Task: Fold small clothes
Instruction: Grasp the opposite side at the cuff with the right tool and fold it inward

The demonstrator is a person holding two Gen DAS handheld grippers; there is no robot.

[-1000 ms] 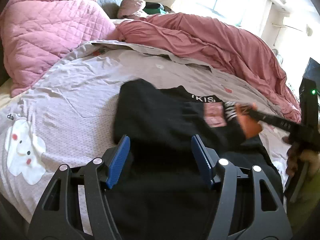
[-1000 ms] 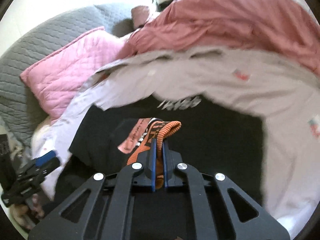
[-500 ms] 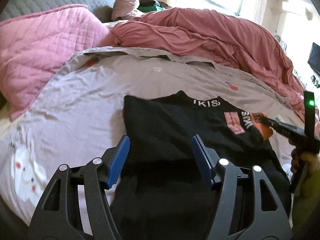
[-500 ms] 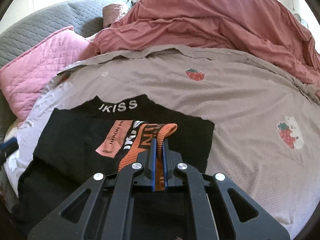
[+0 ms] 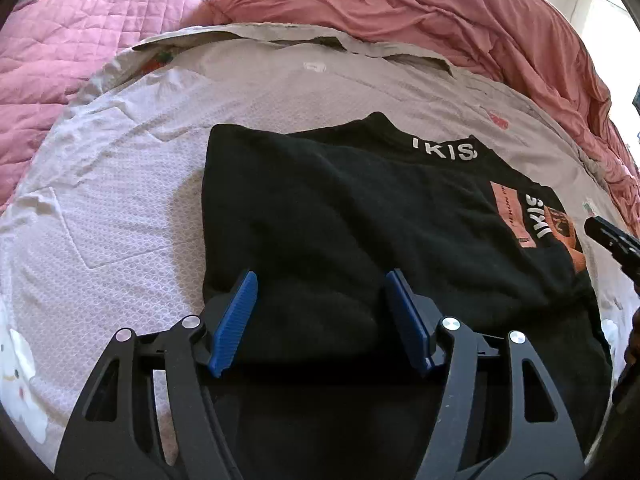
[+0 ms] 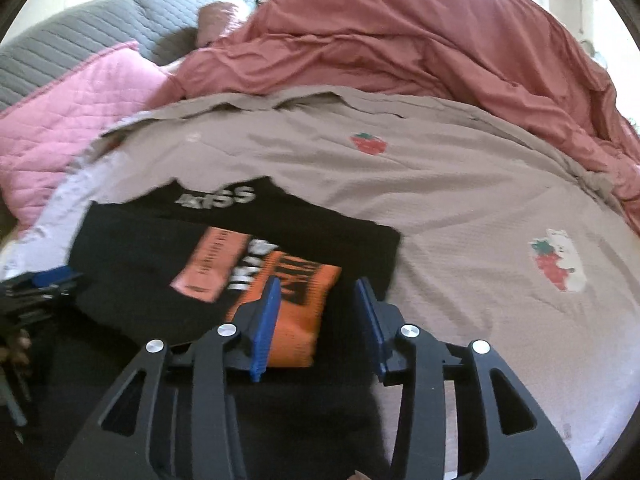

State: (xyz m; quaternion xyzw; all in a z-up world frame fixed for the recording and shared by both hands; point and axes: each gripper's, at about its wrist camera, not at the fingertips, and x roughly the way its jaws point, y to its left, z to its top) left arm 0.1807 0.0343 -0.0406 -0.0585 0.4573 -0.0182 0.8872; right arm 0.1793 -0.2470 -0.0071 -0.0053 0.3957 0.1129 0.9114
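Looking through my left camera, I see my left tool [image 5: 320,316] with its two blue pads spread wide apart and nothing held between them. It hangs over the near edge of the black top [image 5: 340,220], which lies flat on the bed sheet [image 5: 120,208]. I will use the black top as my marker. White letters [image 5: 444,152] sit on its far edge, by the neck. A pink patch [image 5: 510,212] and more white letters sit on its right side, and an orange cuff [image 5: 570,236] lies at its right edge. Just past that edge I see the dark tip of my right tool [image 5: 612,240]. Beyond the top, a big red blanket [image 5: 420,28] is bunched up. To the far left of the top lies a pink quilted blanket [image 5: 80,40].

Through my right camera, the picture is a little blurry. My right tool [image 6: 316,320] is open too, its blue pads apart and gripping nothing. The orange cuff [image 6: 292,304] lies on the black top [image 6: 132,264], partly between the pads; I cannot tell if the left pad touches it. The pink patch [image 6: 212,264] is just left of the cuff. To the right of the top, the sheet [image 6: 440,200] shows a strawberry picture [image 6: 368,143] and a small bear with a strawberry [image 6: 558,264]. At the left side of the top I see part of my left tool [image 6: 52,280]. A grey quilted headboard [image 6: 80,44] stands far behind.
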